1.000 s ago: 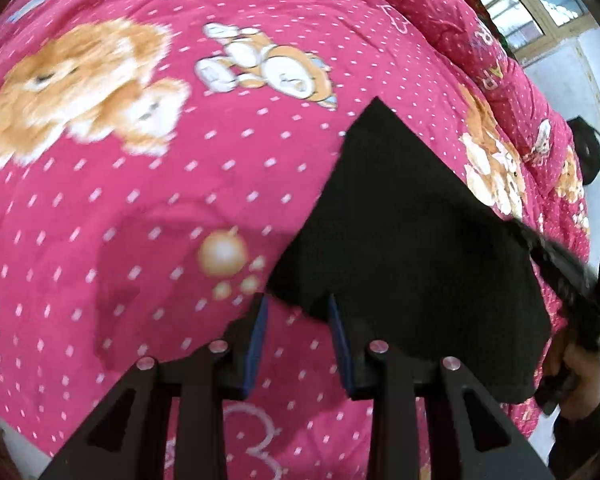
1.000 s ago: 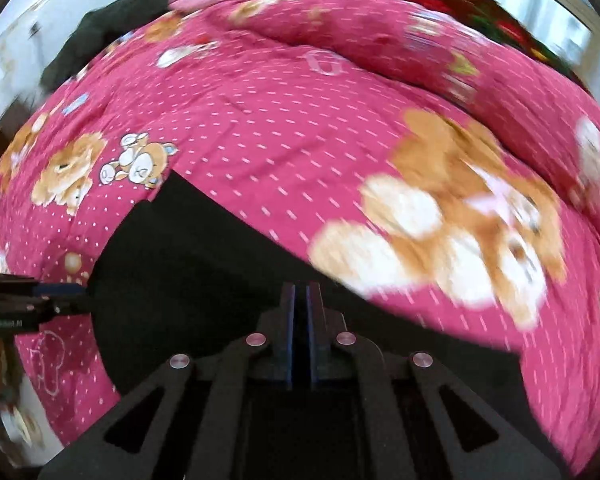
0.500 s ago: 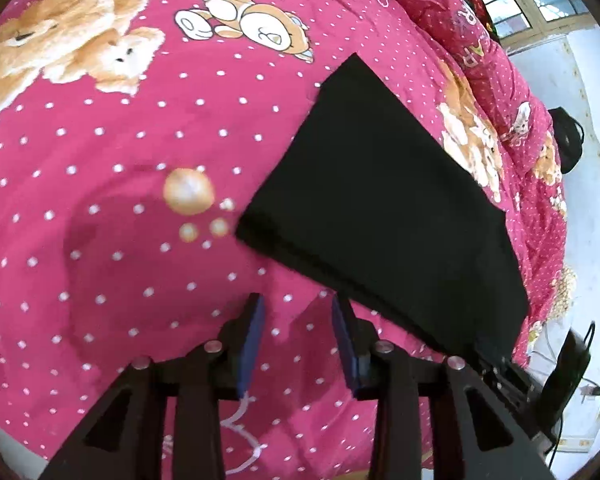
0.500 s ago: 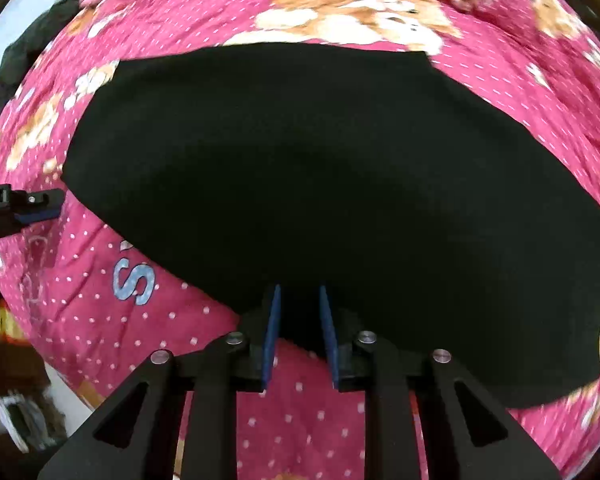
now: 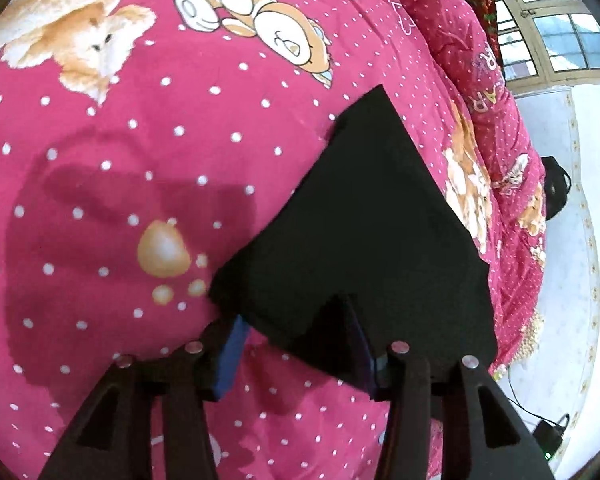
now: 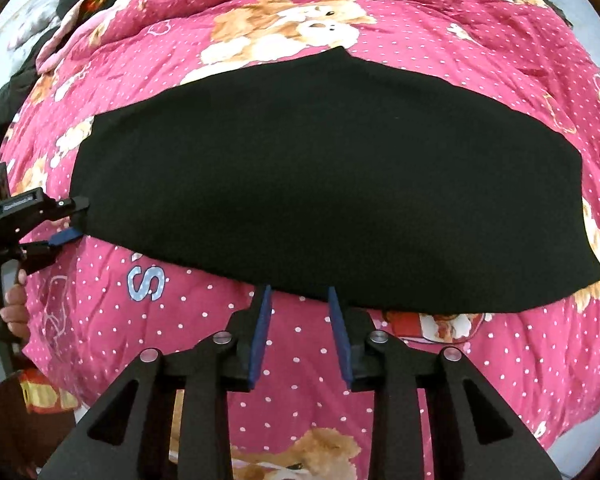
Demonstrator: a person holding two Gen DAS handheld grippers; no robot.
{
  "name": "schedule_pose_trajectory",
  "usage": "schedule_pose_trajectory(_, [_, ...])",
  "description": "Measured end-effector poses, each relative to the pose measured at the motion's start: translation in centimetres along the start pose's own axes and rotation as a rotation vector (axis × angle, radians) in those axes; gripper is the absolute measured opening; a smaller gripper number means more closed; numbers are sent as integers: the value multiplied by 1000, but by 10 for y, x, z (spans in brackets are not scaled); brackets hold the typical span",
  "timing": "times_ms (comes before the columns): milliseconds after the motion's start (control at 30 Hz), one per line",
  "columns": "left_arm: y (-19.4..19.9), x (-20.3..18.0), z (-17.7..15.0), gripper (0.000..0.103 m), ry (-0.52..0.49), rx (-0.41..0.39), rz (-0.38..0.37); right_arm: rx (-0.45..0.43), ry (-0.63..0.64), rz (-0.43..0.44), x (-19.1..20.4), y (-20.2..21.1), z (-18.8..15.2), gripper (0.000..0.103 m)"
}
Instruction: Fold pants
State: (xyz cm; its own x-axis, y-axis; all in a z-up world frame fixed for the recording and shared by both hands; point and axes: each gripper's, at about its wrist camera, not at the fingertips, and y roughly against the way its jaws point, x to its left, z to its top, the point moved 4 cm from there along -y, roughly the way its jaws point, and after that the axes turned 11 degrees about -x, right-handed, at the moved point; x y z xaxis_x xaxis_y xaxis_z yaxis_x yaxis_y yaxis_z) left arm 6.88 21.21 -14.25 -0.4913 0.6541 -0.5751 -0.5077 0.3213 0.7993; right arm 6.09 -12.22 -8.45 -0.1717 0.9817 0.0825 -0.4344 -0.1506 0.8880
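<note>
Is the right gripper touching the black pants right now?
Cannot tell. In the right wrist view the right gripper has its jaws open, with their tips at the near edge of the black pants; neither contact nor a gap shows plainly.

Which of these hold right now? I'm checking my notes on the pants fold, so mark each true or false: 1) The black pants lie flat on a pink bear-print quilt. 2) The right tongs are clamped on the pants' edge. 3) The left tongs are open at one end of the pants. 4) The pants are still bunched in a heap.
1) True. The black pants lie spread on the pink bear-print quilt.
2) False. The right tongs are open, their jaws just widened, pads clear of the cloth at its near edge.
3) True. The left tongs stand open at the pants' corner, jaws just widened.
4) False. They lie as one smooth, flat panel.
</note>
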Motion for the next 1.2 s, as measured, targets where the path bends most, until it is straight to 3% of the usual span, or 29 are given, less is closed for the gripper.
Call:
schedule_pose_trajectory(67, [-1,-5,0,46,-20,-10,34,-3,-2,3,-2,1,1,30])
schedule_pose_trajectory(100, [0,-7,0,28,-35,-14,51,-4,-3,7,-4,2,2,30])
schedule_pose_trajectory(167, [3,-12,3,8,-50,-19,54,-11,-1,12,-9,2,6,30])
schedule_pose_trajectory(367, [29,-61,12,6,-164,-92,26,-14,4,52,-32,1,16,30])
schedule_pose_trajectory(500, [44,-124,9,6,-289,-132,-19,-20,-11,79,-57,3,26,30])
schedule_pose_trajectory(633, [39,-197,-6,6,-409,-123,-82,-38,-35,97,-89,7,38,30])
schedule_pose_trajectory(767, [17,-266,-47,6,-530,-53,-163,-55,-80,106,-123,13,47,30])
schedule_pose_trajectory(933, [-22,-316,-116,6,-639,93,-240,-62,-148,102,-165,14,43,30])
schedule_pose_trajectory(1000, [-44,-319,-148,6,-669,172,-236,-55,-170,100,-181,11,38,30])
schedule_pose_trajectory(1100, [-81,-301,-183,6,-688,292,-160,-35,-205,112,-197,4,31,30])
schedule_pose_trajectory(1200, [-89,-284,-197,6,-689,338,-128,-37,-226,150,-202,1,30,32])
